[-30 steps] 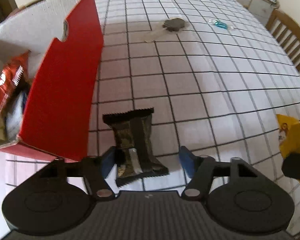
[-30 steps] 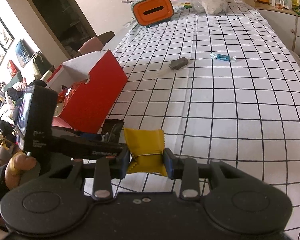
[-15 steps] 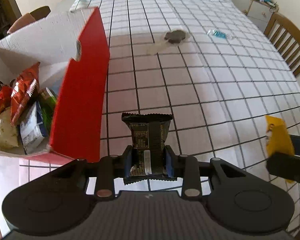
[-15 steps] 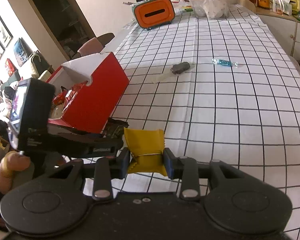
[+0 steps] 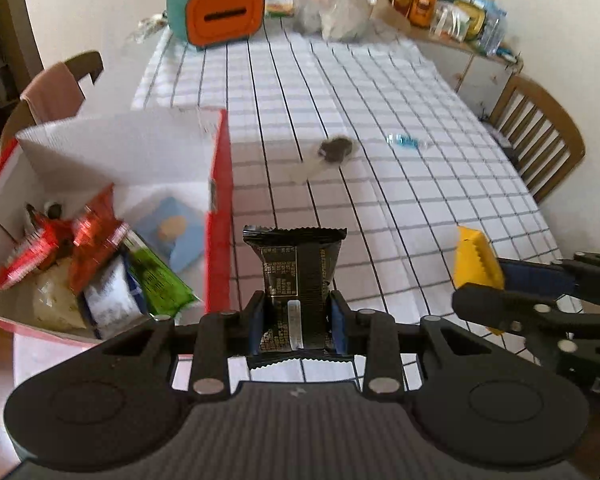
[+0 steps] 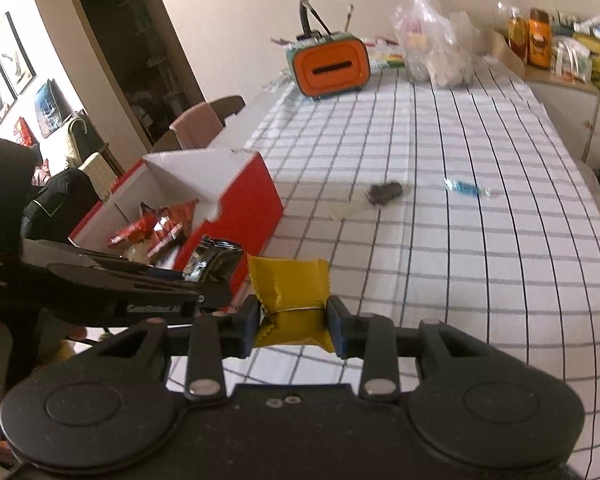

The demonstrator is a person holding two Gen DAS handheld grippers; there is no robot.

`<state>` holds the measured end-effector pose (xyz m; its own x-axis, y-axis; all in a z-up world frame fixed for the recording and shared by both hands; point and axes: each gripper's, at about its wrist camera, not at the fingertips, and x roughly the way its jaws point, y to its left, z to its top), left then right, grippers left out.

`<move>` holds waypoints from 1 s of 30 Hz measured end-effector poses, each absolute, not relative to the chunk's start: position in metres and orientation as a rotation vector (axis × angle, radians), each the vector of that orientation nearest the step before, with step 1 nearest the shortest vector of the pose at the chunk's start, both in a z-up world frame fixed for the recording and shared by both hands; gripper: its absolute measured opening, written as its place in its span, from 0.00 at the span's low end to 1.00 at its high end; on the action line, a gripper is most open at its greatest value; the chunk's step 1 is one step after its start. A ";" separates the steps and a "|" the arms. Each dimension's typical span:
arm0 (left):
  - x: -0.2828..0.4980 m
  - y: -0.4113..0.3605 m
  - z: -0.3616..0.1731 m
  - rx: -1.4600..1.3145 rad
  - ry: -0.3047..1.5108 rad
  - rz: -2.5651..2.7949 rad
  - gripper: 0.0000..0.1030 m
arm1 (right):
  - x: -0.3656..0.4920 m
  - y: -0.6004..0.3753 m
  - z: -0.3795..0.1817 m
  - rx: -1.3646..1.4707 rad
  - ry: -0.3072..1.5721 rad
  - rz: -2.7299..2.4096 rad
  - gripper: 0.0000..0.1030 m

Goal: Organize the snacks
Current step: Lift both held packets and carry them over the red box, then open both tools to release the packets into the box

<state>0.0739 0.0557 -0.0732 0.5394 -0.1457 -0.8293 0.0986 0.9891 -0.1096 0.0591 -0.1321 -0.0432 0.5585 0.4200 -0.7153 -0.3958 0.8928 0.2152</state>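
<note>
Two grippers: each closed on one snack, both raised above the checked tablecloth point(image 5: 400, 128).
Left gripper point(image 5: 296, 322): fingers clamped on dark snack packet point(image 5: 296, 268); packet upright between them, just beside the red box point(image 5: 220, 200) wall.
Right gripper point(image 6: 294, 322): pinched shut on yellow packet point(image 6: 290, 292); held near the box's corner.
Red box: open; held several wrapped snacks point(image 5: 96, 264).
Loose on cloth: dark wrapped sweet point(image 5: 336, 148); blue candy point(image 5: 404, 141); both well apart from the grippers.

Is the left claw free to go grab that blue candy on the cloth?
Probably not yet: the left claw is shut on the black snack packet, though nothing blocks the path to the blue candy.
</note>
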 end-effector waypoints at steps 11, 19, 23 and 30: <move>0.075 0.121 -0.044 -0.063 0.913 -0.073 0.31 | 0.079 -0.064 -0.022 -0.033 0.790 0.542 0.33; 0.091 0.181 -0.047 -0.072 0.922 0.011 0.31 | 0.104 -0.005 -0.029 -0.091 0.808 0.586 0.33; 0.105 0.208 -0.054 -0.088 0.953 0.048 0.31 | 0.117 0.020 -0.036 -0.114 0.828 0.599 0.33; 0.131 0.246 -0.069 -0.099 0.993 0.097 0.31 | 0.147 0.056 -0.058 -0.148 0.896 0.590 0.33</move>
<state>0.1314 0.2456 -0.0687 0.5427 0.0364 -0.8391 -0.1271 0.9911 -0.0392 0.1471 0.0558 -0.0576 0.4789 0.4210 -0.7703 -0.5411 0.8325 0.1186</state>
